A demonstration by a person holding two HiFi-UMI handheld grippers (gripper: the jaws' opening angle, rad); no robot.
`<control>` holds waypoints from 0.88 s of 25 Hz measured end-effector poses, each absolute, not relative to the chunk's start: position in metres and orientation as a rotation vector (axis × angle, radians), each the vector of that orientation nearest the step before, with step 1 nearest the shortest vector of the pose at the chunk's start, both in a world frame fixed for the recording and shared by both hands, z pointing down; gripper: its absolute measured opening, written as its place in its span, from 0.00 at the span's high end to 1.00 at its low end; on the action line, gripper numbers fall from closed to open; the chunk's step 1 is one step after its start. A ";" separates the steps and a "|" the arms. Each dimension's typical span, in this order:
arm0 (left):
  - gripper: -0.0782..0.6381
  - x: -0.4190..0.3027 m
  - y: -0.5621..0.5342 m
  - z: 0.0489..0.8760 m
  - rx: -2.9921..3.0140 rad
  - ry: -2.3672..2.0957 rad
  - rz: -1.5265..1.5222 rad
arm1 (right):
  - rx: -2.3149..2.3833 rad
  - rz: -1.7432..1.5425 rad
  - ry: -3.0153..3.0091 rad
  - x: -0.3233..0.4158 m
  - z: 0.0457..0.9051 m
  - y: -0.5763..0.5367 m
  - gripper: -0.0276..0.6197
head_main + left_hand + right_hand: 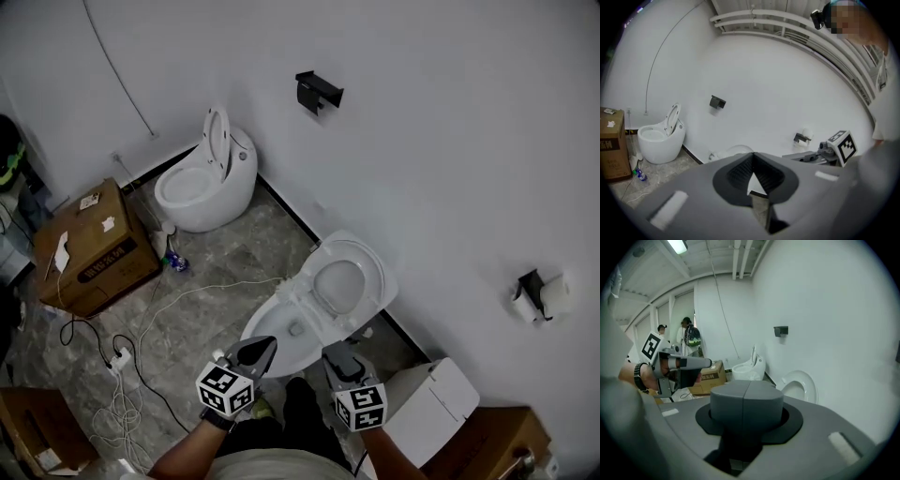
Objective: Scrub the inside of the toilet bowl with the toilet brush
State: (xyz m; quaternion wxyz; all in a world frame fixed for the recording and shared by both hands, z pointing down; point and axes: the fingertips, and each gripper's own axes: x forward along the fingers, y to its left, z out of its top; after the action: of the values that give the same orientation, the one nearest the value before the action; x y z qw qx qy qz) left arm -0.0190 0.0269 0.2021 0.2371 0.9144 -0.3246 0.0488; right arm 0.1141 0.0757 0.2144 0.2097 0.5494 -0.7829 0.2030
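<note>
The white wall (450, 141) and the grey stone-pattern floor (225, 272) bound the scene. The toilet bowl (286, 333) stands against the wall, directly ahead of both grippers, with its lid (342, 281) raised and leaning towards the wall. The bowl interior is exposed. A second toilet (202, 187), also with its lid up, stands further along the same wall, well apart from the first. A cardboard box (94, 248) sits on the floor beside the second toilet. Small items stand between the two and are too small to identify.

The left gripper (262, 347) hovers at the near rim of the toilet bowl. Its jaws are pressed together at the tips, with nothing between them. The right gripper (339, 354) hovers beside it, close but not touching. Its jaws are fully together and carry nothing.

A black holder (319, 91) is fixed to the wall above the two toilets. A paper roll holder (539, 295) is fixed further right. A power strip (120, 359) with white cables lies on the floor.
</note>
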 end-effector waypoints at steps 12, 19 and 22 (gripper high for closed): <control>0.88 -0.029 0.030 0.098 2.589 -0.926 0.008 | 1.634 0.379 -2.388 0.107 0.091 0.084 0.70; 0.88 -0.024 0.030 0.061 2.640 -0.928 -0.044 | 1.673 0.297 -2.445 0.107 0.055 0.081 0.70; 0.88 -0.025 0.029 0.053 2.649 -0.934 -0.054 | 1.680 0.276 -2.464 0.105 0.048 0.083 0.70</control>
State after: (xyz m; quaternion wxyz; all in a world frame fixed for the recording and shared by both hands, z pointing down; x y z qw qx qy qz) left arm -0.0250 0.0294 0.0532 0.1653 0.9300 -0.3278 -0.0189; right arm 0.1046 0.0825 0.0478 0.0734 0.5595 -0.8204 0.0919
